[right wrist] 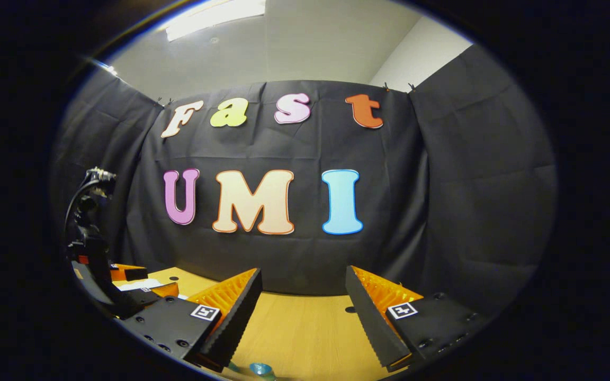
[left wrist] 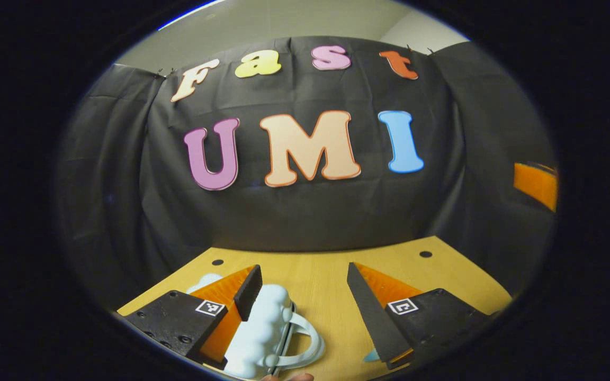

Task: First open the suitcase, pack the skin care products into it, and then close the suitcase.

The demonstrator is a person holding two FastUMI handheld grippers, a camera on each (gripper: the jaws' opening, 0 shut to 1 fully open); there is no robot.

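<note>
The suitcase (left wrist: 262, 330) is a small white bumpy case with a looped handle (left wrist: 307, 344), lying on the wooden table (left wrist: 310, 275) low in the left gripper view, at the table's near edge. It looks closed, so opening it seems to be the step in hand, though its seam and latch are hard to make out from here. The left gripper (left wrist: 303, 286) hovers over it with its jaws wide apart and nothing between them; the left-hand finger overlaps the case's top in the picture, but whether it touches cannot be told. In the right gripper view the right gripper (right wrist: 303, 288) is also spread open and empty above bare table, well off to the side of the case, with a small blue-green thing (right wrist: 260, 369) just below its fingers, perhaps one of the skin care products, too cut off to be sure. The other gripper (right wrist: 125, 286) shows at the far left of that view. To open the case well, I would bring one gripper down to steady the lower shell or the handle and let the other catch the lid's edge, lifting slowly, since a light case may slide or tip on the smooth table.
</note>
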